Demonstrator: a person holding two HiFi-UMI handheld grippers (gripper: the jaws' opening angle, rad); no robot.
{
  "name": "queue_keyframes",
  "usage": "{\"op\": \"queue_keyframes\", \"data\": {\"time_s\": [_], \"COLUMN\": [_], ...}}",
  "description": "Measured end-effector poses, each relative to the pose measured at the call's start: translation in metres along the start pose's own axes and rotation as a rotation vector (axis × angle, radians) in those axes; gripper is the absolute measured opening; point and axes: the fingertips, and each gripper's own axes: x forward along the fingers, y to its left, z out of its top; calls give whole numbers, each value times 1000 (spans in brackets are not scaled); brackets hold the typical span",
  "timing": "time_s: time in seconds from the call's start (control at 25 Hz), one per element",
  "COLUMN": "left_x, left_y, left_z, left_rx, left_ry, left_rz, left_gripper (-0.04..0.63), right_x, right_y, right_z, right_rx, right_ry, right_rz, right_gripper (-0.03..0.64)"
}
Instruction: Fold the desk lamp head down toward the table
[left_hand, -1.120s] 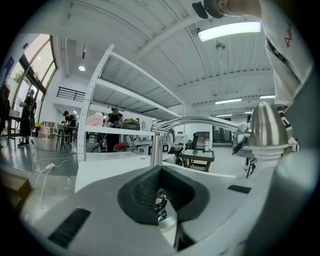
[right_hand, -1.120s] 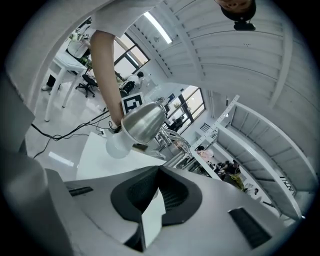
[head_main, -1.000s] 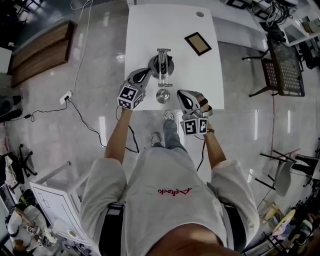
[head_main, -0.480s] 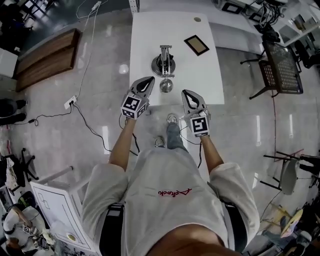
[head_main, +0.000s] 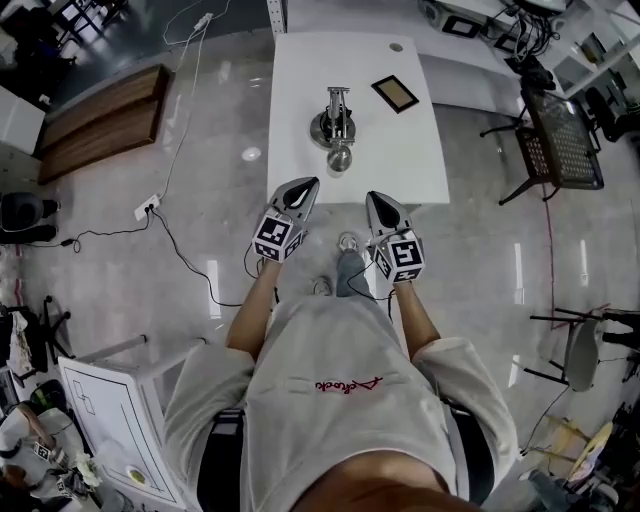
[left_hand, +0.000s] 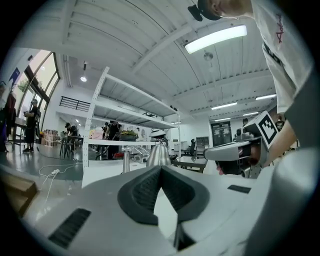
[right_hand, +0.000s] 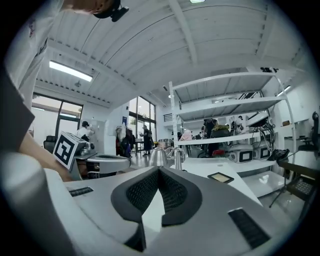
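Grey left claw and right claw are both shut tight and hold nothing, just short of the white tabletop. Farther on, the shiny lamp stands mid-tabletop, its head low. The folding looks done.

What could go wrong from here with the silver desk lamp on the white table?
The left gripper and right gripper are both shut, empty and short of the white table; reaching in like that might knock the silver metal desk lamp rather than grasp it. The black floor cable trails near the person's feet: a possible trip.
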Motion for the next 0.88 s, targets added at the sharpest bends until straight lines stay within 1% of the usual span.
{"op": "queue_keyframes", "data": {"time_s": [0.2,0.36,0.52,0.88], "left_x": [-6,-2,-3,-2], "left_y": [-2,-4,-8,-7], "left_z": [1,2,-6,-4], "left_rx": [-8,2,-9,-3], "left_ry": [-9,-11,-1,-5], "left_rz": [-1,-3,-3,0], "left_gripper": [25,25,26,26], "right_x": [-1,0,0,1], "right_y": [10,7,5,5], "right_z": [1,5,4,8], "right_rx": [-44,-38,-37,-51], "right_ry": [18,8,10,15], "right_rz": [-12,-17,-18,-23], "right_gripper": [21,21,21,21]}}
